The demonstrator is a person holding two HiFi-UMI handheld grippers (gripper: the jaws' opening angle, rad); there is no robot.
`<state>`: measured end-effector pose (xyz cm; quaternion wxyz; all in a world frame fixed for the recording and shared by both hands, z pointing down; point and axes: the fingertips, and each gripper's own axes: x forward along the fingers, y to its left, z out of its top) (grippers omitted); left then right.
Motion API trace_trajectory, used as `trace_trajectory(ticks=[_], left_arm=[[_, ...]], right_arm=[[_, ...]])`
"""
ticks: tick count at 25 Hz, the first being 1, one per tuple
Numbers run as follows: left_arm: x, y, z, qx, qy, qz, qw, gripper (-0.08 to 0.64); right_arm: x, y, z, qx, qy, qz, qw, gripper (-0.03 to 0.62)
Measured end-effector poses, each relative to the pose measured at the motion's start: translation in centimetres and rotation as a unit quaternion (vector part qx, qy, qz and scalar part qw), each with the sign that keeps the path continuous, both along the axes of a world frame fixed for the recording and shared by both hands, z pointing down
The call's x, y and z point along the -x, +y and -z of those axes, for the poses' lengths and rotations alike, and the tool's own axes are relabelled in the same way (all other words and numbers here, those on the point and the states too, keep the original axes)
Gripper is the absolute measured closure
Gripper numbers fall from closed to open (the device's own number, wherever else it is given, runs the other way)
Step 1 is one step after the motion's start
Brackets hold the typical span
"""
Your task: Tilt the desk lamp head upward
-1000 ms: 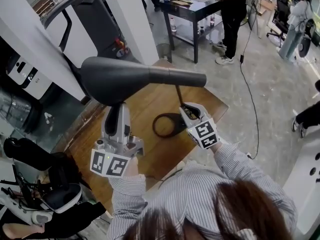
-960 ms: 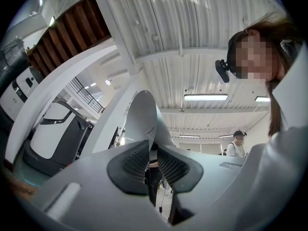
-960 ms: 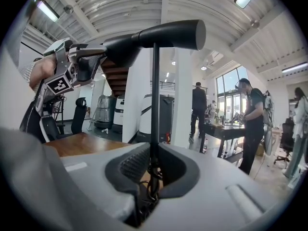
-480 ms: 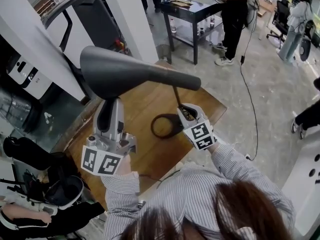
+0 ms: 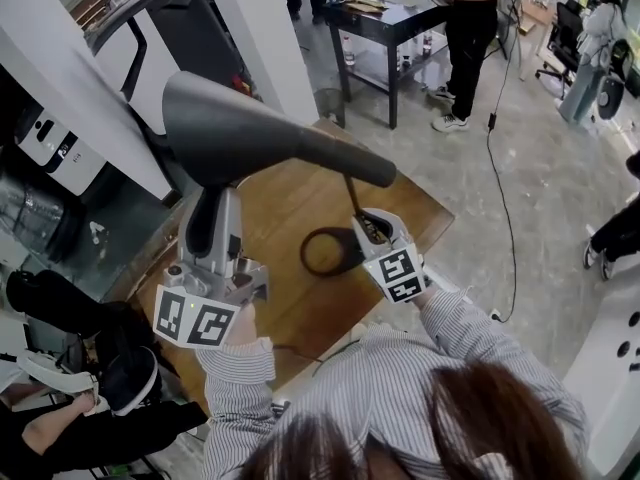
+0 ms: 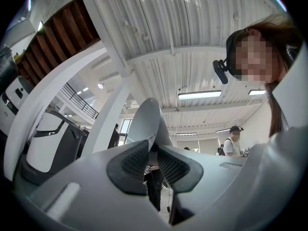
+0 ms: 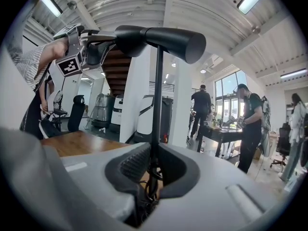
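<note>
Desk lamp head (image 5: 240,133): rigid matte-black shade, probably light, its hinge likely stiff; best taken at the thin rim, far from the hinge; raised above the wooden worktop (image 5: 290,203); rim pinched between the left gripper (image 5: 208,208) fingers; right gripper (image 5: 372,230) fingers clamped on the slim stem (image 5: 352,196), steadying it.

Looking steeply up along the left gripper (image 6: 150,165): opening jaws, dark ribbed pads (image 6: 132,162) pressed from both sides against the thin lower edge of the grey lamp head (image 6: 144,121). Above, white corrugated ceiling (image 6: 192,28) with a lit light strip (image 6: 199,95). Upper right, a person's head camera (image 6: 221,70); far behind, another person (image 6: 234,146) standing.
</note>
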<state>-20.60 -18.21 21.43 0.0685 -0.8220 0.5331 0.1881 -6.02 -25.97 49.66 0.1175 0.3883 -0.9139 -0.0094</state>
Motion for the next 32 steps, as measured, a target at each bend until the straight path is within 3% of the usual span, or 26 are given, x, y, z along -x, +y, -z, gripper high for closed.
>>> trace_trajectory(ticks=[11, 16, 20, 22, 27, 32], left_arm=[[-0.1, 0.1, -0.1, -0.010, -0.016, 0.005, 0.9998, 0.511], [0.1, 0.4, -0.5, -0.024, -0.015, 0.003, 0.9996, 0.505], [0.5, 0.5, -1.0, -0.030, -0.009, 0.004, 0.9995, 0.501], [0.7, 0.5, -1.8, -0.022, 0.002, 0.001, 0.9998, 0.459], [0.7, 0.3, -4.5, 0.005, 0.014, -0.002, 0.9999, 0.457], [-1.1, -0.1, -9.8, 0.066, 0.009, -0.005, 0.9977, 0.459]], right_arm=[[-0.2, 0.0, 0.1, -0.002, 0.009, 0.020, 1.000, 0.546], [0.2, 0.4, 0.0, -0.039, 0.038, 0.039, 0.998, 0.540], [0.1, 0.6, 0.1, -0.039, 0.037, 0.047, 0.997, 0.540], [-0.2, 0.8, 0.5, -0.045, 0.028, 0.047, 0.997, 0.540], [-1.0, 2.1, 2.7, -0.073, 0.001, 0.042, 0.996, 0.540], [-1.3, 3.7, 3.6, -0.063, -0.023, 0.045, 0.997, 0.541]])
